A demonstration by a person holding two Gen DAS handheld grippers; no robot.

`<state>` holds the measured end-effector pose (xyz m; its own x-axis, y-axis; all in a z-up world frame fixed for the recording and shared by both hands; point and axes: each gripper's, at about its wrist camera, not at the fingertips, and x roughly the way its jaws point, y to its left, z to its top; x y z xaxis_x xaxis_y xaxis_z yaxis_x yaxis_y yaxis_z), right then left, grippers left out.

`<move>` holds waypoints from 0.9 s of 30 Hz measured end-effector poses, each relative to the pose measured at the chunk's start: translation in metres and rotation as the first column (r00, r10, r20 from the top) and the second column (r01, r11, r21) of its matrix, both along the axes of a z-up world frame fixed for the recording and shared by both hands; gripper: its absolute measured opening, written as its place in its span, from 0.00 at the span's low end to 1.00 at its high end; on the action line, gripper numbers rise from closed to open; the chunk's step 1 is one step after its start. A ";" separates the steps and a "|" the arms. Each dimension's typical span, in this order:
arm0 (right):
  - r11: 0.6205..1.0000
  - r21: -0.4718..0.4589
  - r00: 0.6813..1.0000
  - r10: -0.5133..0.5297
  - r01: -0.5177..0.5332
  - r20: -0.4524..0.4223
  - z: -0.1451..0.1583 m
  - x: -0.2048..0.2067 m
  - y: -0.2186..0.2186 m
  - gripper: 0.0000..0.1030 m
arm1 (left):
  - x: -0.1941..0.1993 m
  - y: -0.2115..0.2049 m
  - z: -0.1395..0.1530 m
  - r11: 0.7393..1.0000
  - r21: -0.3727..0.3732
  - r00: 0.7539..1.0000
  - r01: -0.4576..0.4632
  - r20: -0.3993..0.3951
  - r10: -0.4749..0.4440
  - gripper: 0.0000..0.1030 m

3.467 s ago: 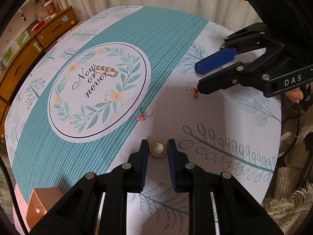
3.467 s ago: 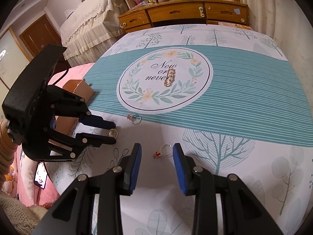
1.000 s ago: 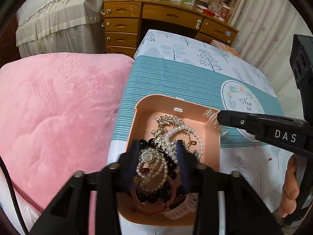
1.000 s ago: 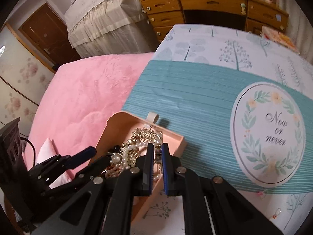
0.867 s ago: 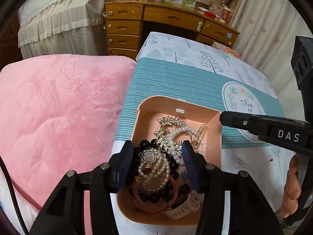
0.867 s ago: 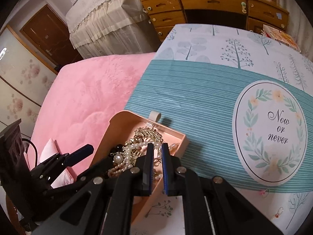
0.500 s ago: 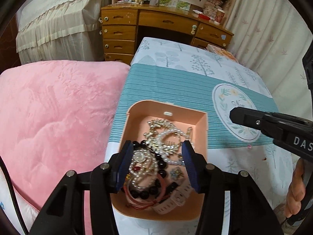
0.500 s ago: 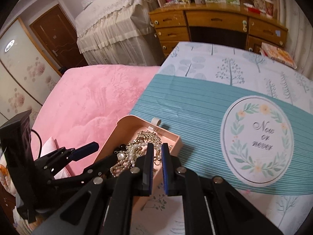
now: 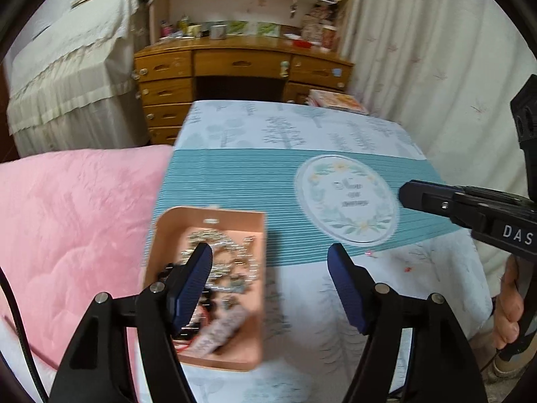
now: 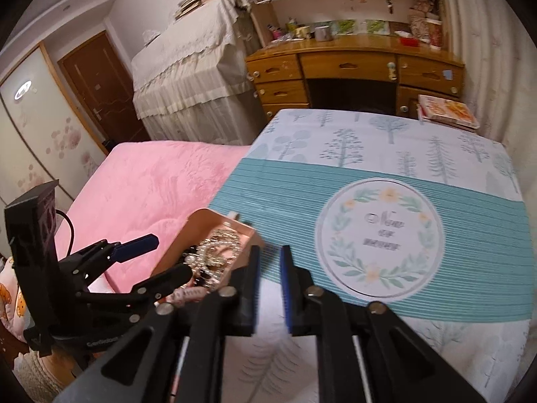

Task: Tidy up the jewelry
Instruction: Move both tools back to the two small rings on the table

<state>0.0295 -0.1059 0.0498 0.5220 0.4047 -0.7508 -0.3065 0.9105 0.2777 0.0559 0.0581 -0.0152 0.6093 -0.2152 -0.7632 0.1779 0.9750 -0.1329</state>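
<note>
A peach jewelry box (image 9: pixel 214 213) full of pearl strands, dark beads and gold pieces sits at the left edge of the teal-striped tablecloth (image 9: pixel 241 174). My left gripper (image 9: pixel 270 265) hovers above and just right of the box, its jaws opening wide with nothing between them. From the right wrist, the box (image 10: pixel 198 221) and its jewelry pile (image 10: pixel 218 248) lie left of my right gripper (image 10: pixel 270 268). Its jaws are opening by a narrow gap, empty. Two small rings, one pink (image 9: pixel 369 253) and one red (image 9: pixel 407 268), lie on the cloth.
A pink quilt (image 9: pixel 74 221) borders the table on the left. A wooden desk (image 9: pixel 241 67) with drawers stands behind, curtains (image 9: pixel 419 67) to the right. Books (image 9: pixel 335 100) lie at the far table edge. A person's hand (image 9: pixel 510 305) grips the right gripper's handle.
Both grippers have lifted and pulled back from the box, which now looks smaller and lower. The left jaws have spread much wider. The right jaws have parted from shut.
</note>
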 end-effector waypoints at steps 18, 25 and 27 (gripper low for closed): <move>0.995 -0.040 0.990 -0.090 0.086 -0.106 -0.087 -0.042 -0.112 0.27 | -0.002 -0.116 -0.070 0.969 0.137 0.979 0.205 -0.042 -0.201 0.67; 0.990 -0.129 0.982 -0.084 0.062 -0.171 -0.127 -0.053 -0.111 0.27 | 0.003 -0.125 -0.090 0.967 0.130 0.975 0.218 -0.081 -0.209 0.67; 0.988 -0.144 0.981 -0.087 0.062 -0.171 -0.131 -0.052 -0.109 0.27 | 0.005 -0.126 -0.093 0.968 0.127 0.974 0.218 -0.086 -0.208 0.67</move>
